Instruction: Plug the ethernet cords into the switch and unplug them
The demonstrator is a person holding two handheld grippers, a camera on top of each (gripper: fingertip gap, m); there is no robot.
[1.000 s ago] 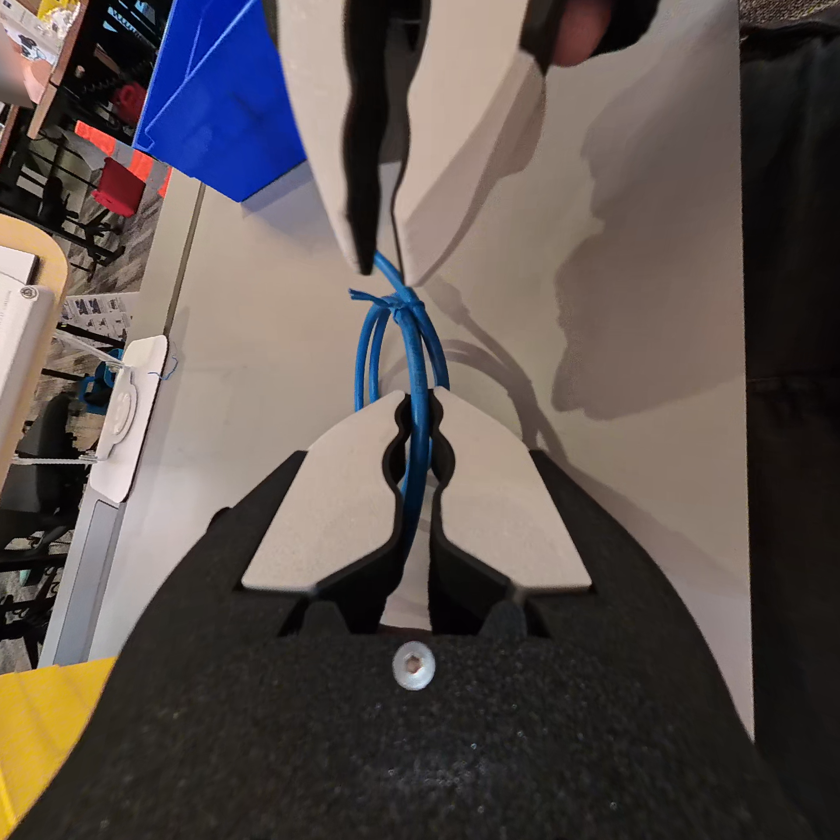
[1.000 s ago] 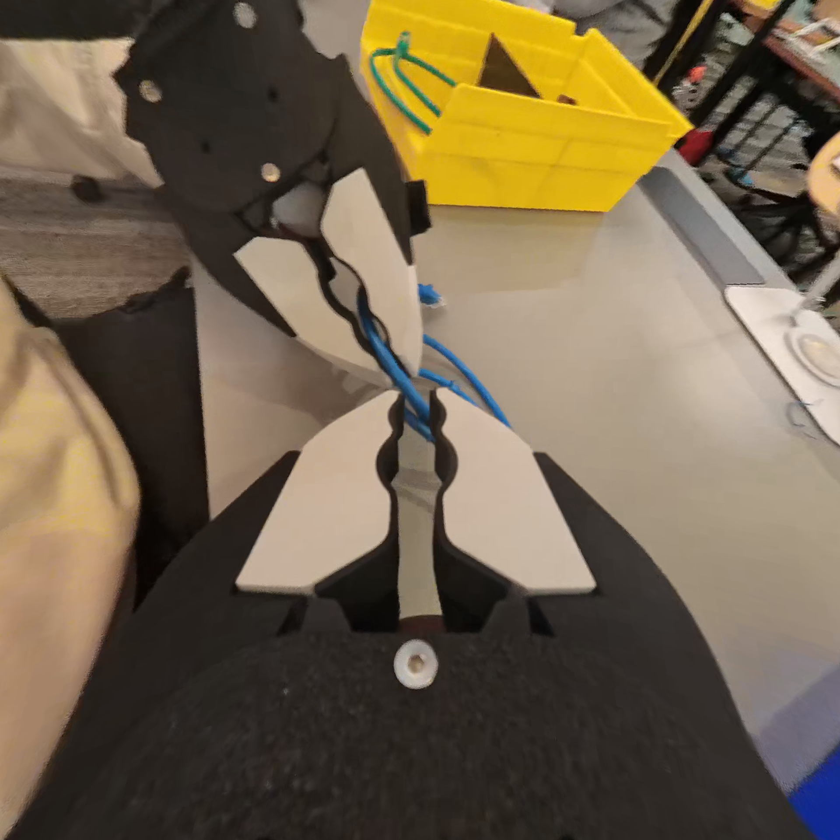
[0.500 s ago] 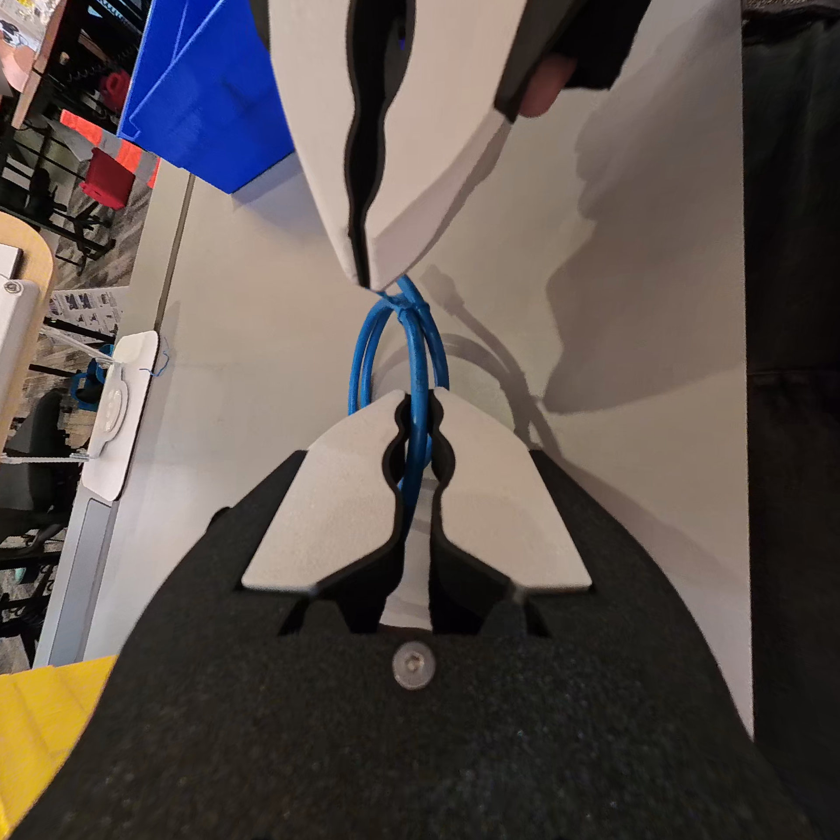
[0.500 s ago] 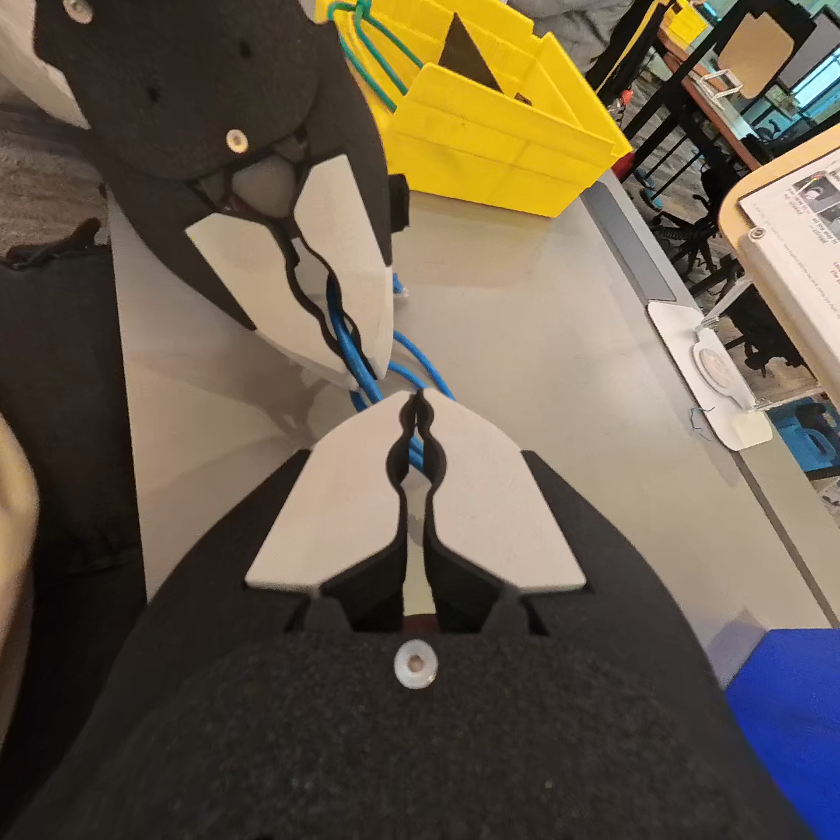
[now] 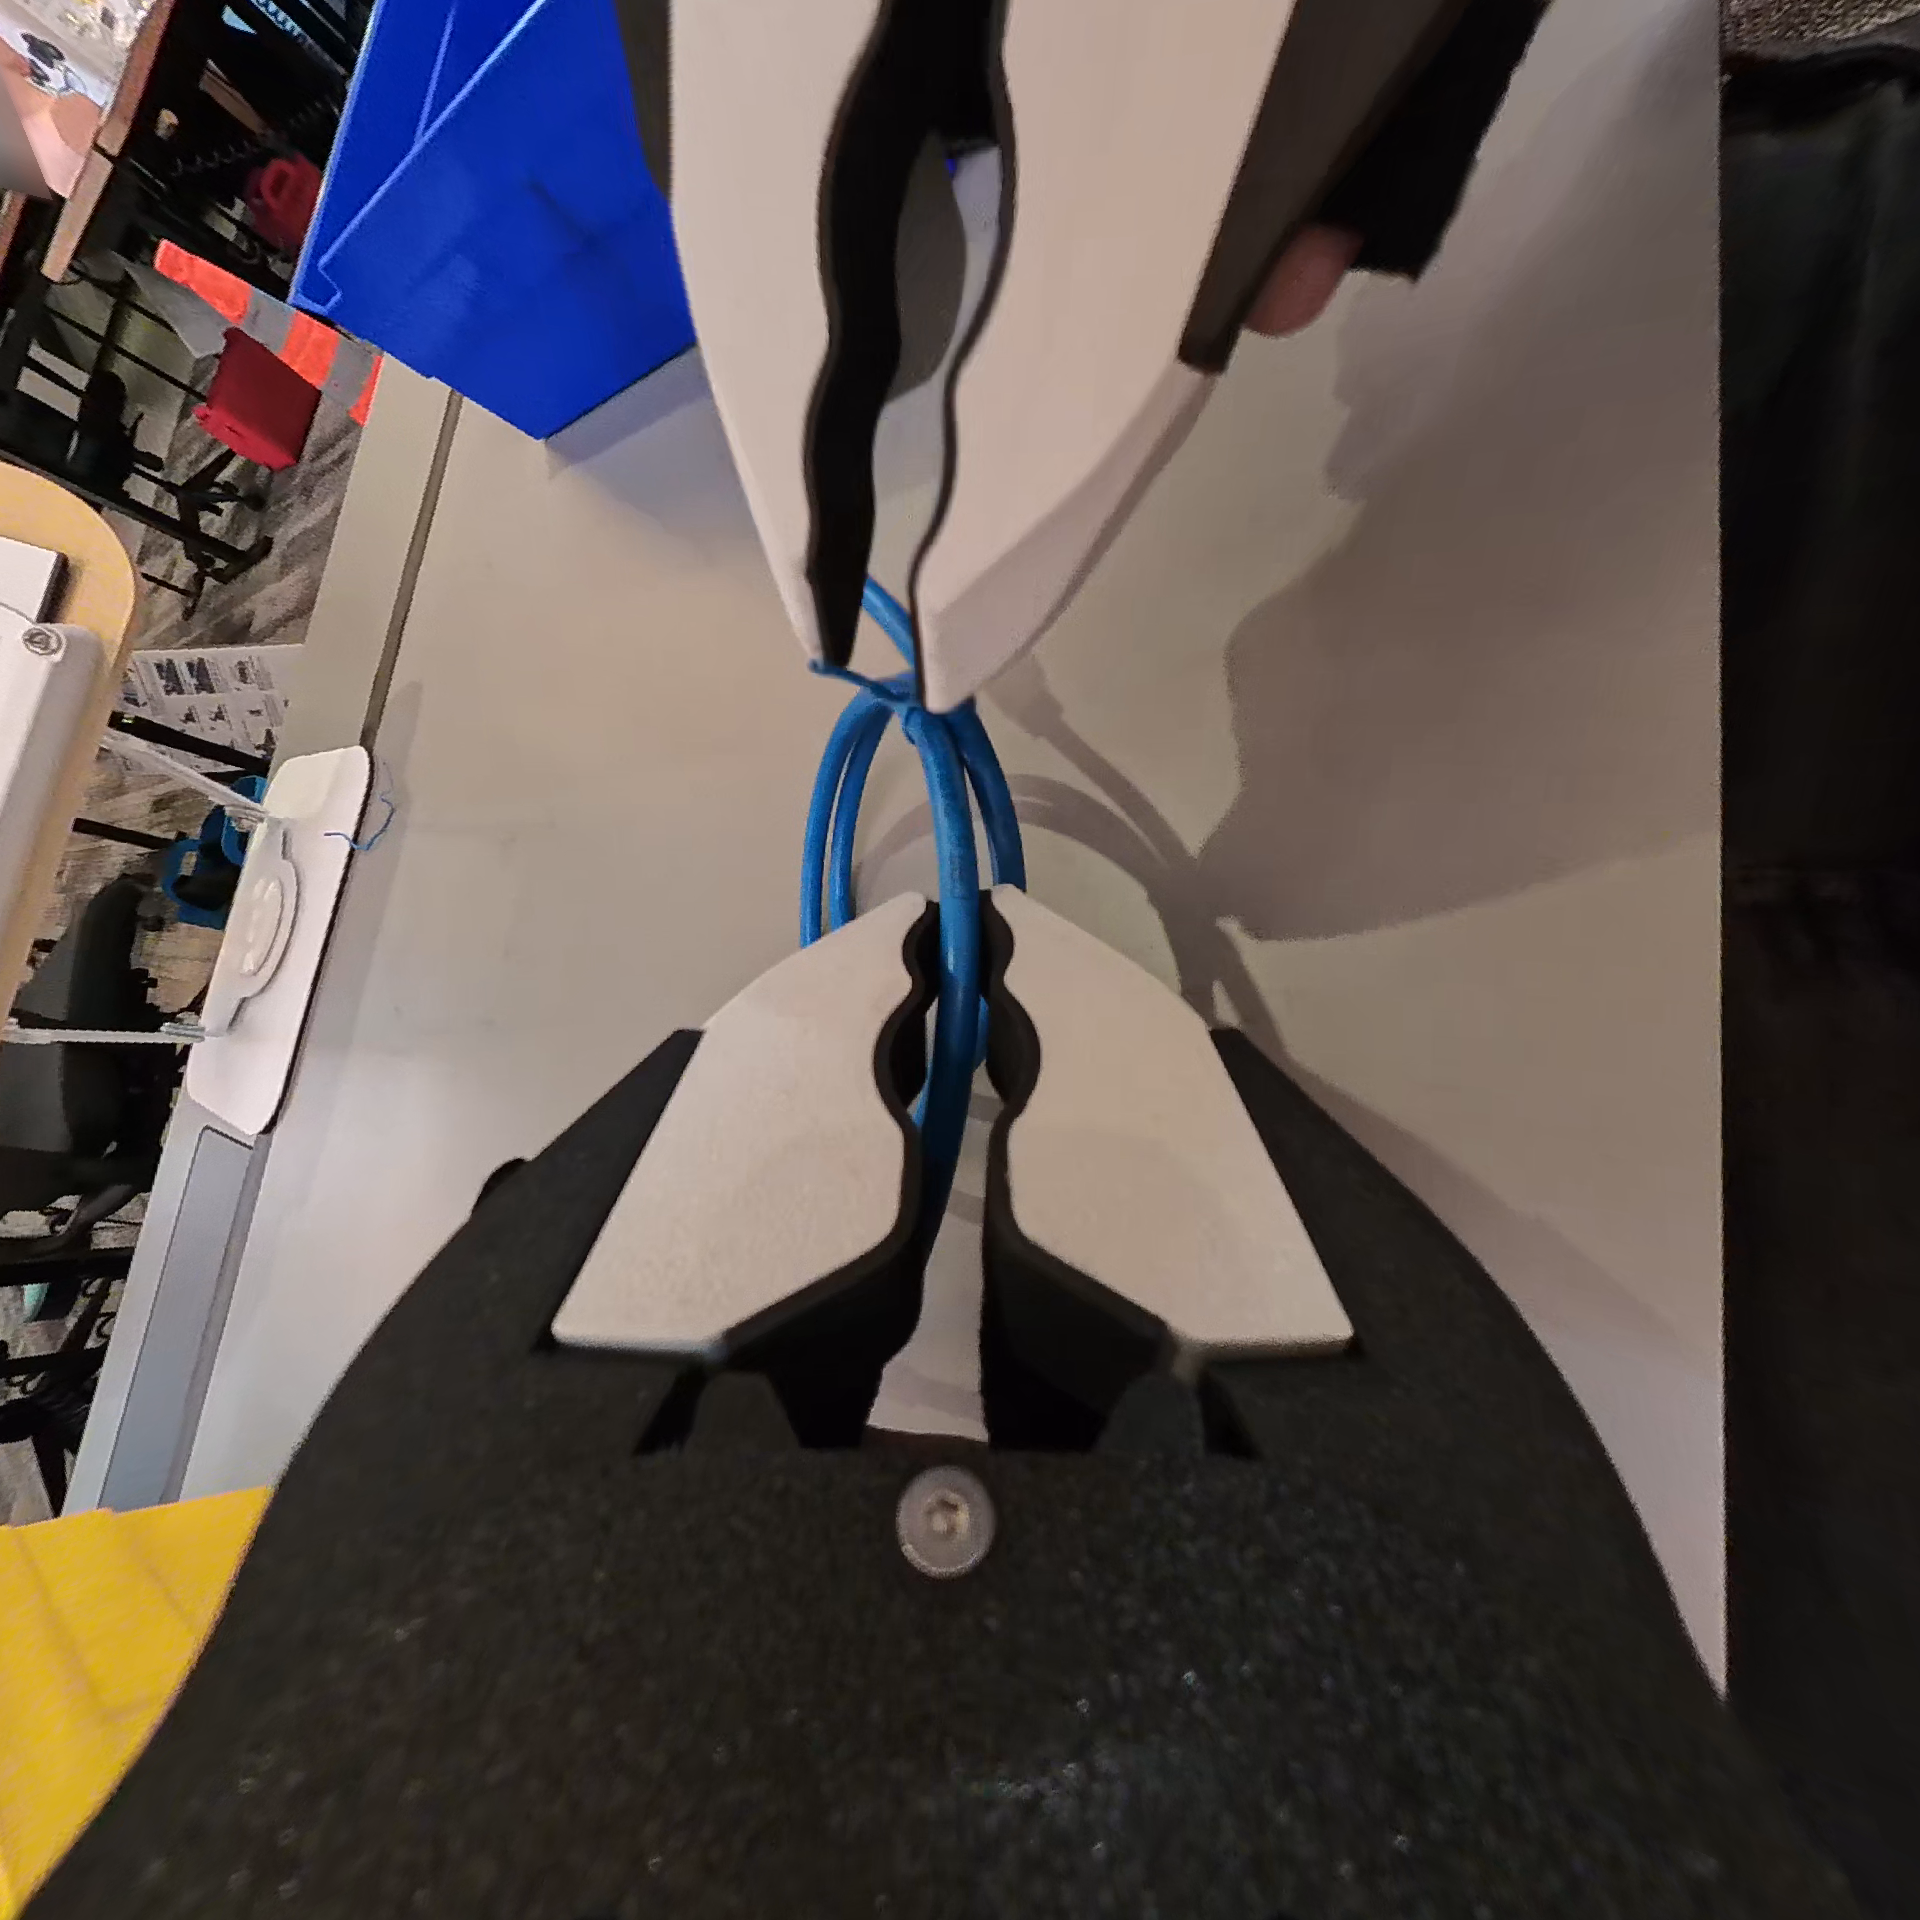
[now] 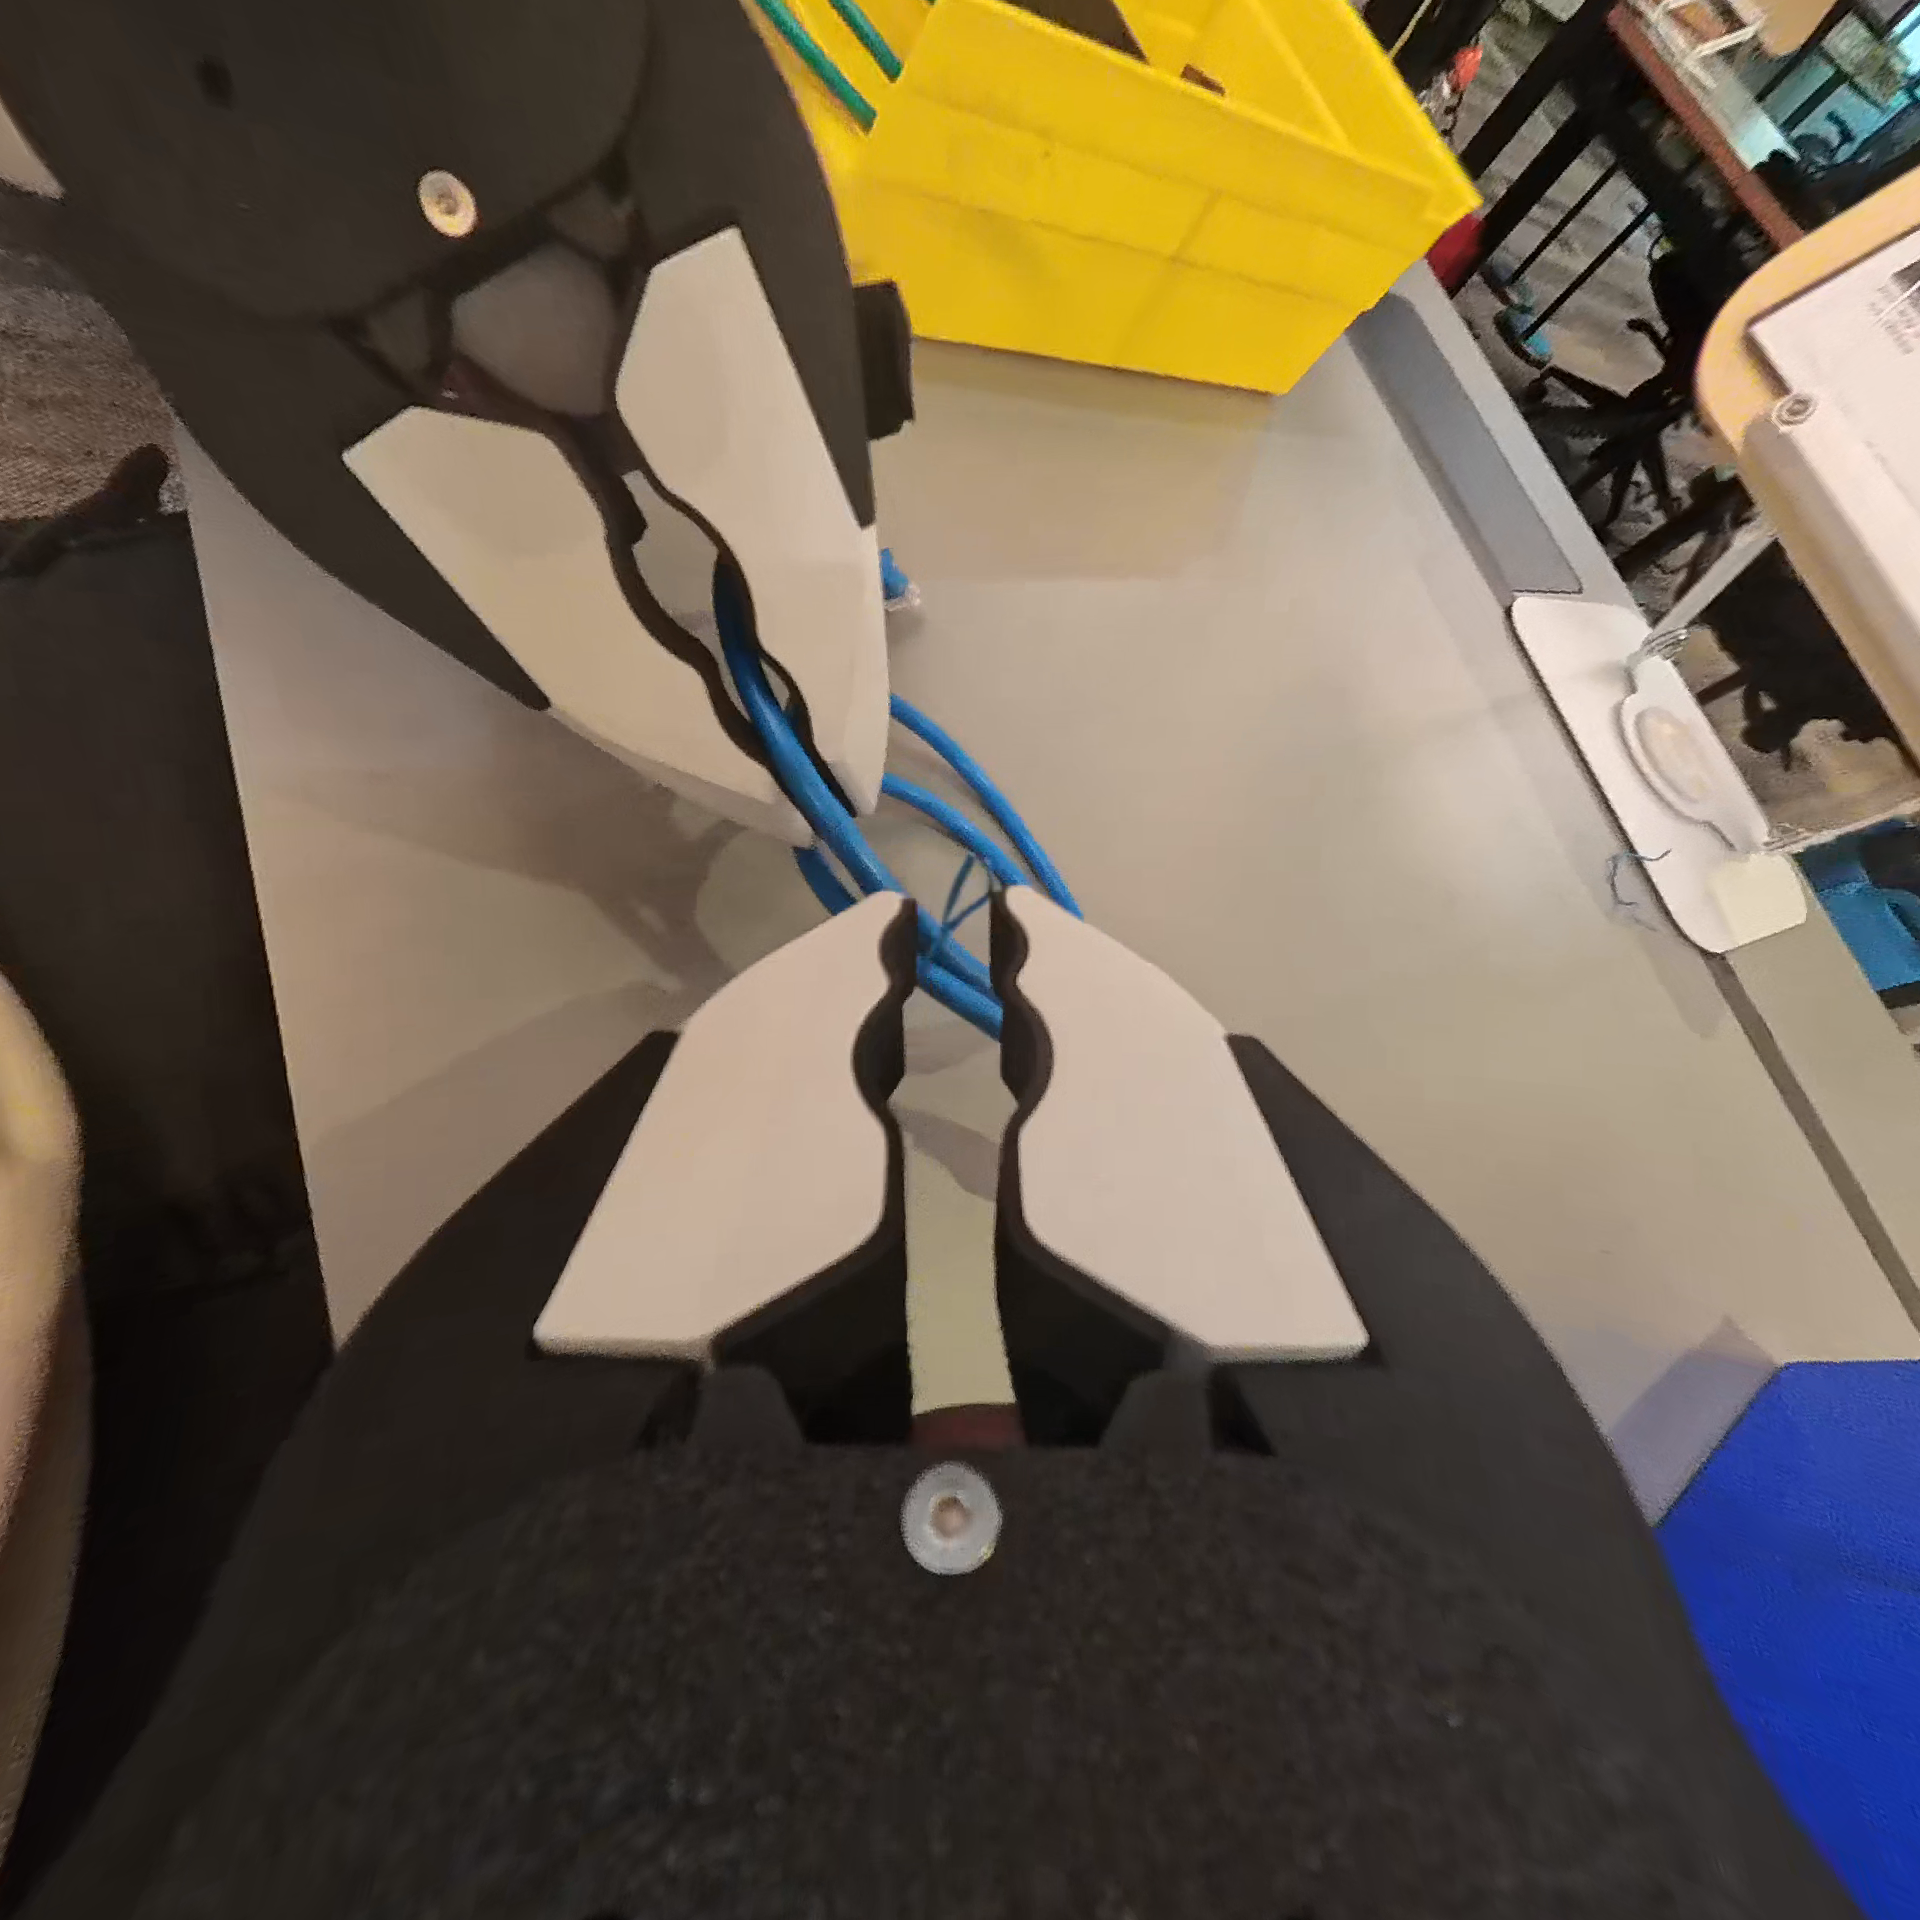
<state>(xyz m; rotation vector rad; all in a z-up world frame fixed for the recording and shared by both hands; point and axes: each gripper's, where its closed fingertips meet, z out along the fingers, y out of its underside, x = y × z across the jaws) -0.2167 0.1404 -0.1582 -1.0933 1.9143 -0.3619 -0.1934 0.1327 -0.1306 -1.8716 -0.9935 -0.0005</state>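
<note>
1. The left gripper [image 5: 956, 914] has matt, grainy grey fingers [image 5: 769, 1153] on a rough black foam-like body.
2. The blue cord [image 5: 961, 831] between both tongs has a smooth plastic jacket.
3. The grey table [image 6: 1247, 831] beneath is smooth and slightly shiny.
4. The yellow bin [image 6: 1143, 208] beyond the right gripper [image 6: 951, 914] is glossy plastic.

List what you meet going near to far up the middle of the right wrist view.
right claw → coiled blue ethernet cord, held above the grey table → left claw, shut on that cord → yellow bin at the table's far end.
</note>
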